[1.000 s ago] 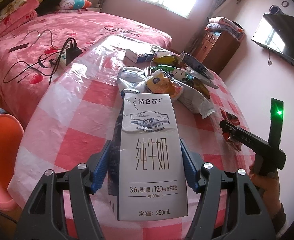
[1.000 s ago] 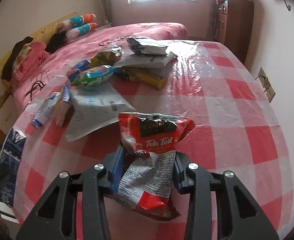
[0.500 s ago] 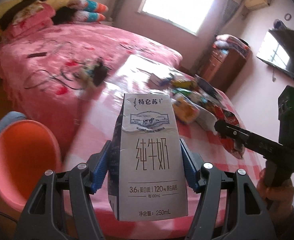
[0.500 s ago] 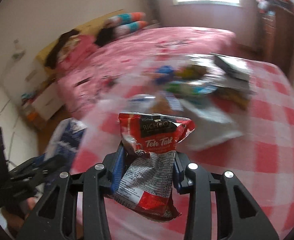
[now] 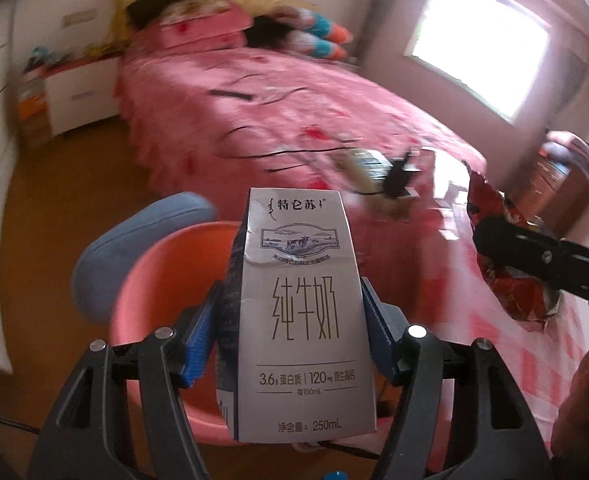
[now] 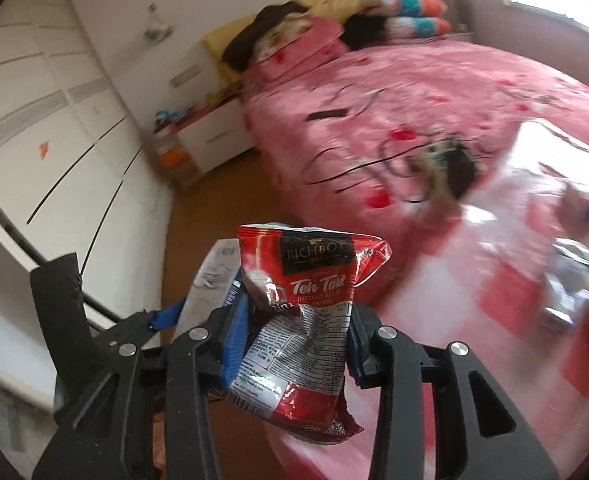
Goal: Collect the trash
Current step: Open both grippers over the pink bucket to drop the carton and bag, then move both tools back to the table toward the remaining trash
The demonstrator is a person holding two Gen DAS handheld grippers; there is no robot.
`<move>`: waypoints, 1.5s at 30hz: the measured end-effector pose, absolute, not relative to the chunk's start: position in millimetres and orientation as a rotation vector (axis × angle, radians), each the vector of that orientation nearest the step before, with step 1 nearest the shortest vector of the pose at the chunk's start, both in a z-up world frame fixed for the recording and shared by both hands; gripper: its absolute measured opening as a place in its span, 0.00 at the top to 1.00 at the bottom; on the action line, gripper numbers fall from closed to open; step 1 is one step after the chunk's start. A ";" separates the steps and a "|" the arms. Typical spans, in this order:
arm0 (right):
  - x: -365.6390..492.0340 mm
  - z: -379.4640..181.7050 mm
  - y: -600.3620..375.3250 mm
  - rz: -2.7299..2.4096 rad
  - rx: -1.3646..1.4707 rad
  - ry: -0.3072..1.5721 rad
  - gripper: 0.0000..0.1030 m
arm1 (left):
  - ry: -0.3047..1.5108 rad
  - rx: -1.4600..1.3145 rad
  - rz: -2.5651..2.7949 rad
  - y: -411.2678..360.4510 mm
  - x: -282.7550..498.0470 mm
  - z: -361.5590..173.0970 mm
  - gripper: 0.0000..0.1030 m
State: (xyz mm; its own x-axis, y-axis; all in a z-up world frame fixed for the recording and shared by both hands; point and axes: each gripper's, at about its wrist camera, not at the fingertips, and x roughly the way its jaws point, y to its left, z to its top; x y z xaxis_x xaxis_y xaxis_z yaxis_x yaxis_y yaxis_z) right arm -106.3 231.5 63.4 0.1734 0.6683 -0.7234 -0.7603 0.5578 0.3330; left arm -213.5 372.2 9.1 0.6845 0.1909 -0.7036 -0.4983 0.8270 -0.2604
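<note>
- The bed (image 5: 302, 112) with its pink cover now fills most of both views; a second ago the checked table (image 5: 454, 264) and its pile of wrappers did, and the table has slid to the right edge.
- A white wardrobe (image 6: 46, 128) and a white nightstand (image 6: 210, 136) have come into the right wrist view, where neither showed before.
- The pink basin (image 5: 166, 280), earlier only a sliver at the left wrist view's left edge, now sits directly behind and below the milk carton (image 5: 302, 320), beside a blue cushioned seat (image 5: 134, 236).
- The left gripper (image 5: 294, 320) grips the grey milk carton upright, its blue pads pressed on both sides, unchanged.
- The right gripper (image 6: 294, 344) clamps the crumpled red Teh Tarik sachet (image 6: 306, 312) as before; it now hangs close beside the left gripper, which has entered the right wrist view with the carton's edge showing.
- The power strip (image 5: 378, 168) lies blurred on the table's far edge.
</note>
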 end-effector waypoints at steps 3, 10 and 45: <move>-104.7 45.0 261.4 1.042 -0.130 1.009 0.52 | 0.745 -0.506 0.454 393.0 -219.1 -7.5 0.35; -95.4 41.9 245.6 1.010 0.003 1.006 0.20 | 0.756 -0.509 0.521 409.9 -230.9 -23.0 0.20; -129.1 82.2 -0.5 0.679 -0.009 0.808 0.11 | 0.731 -0.114 0.223 231.1 -210.7 85.9 0.18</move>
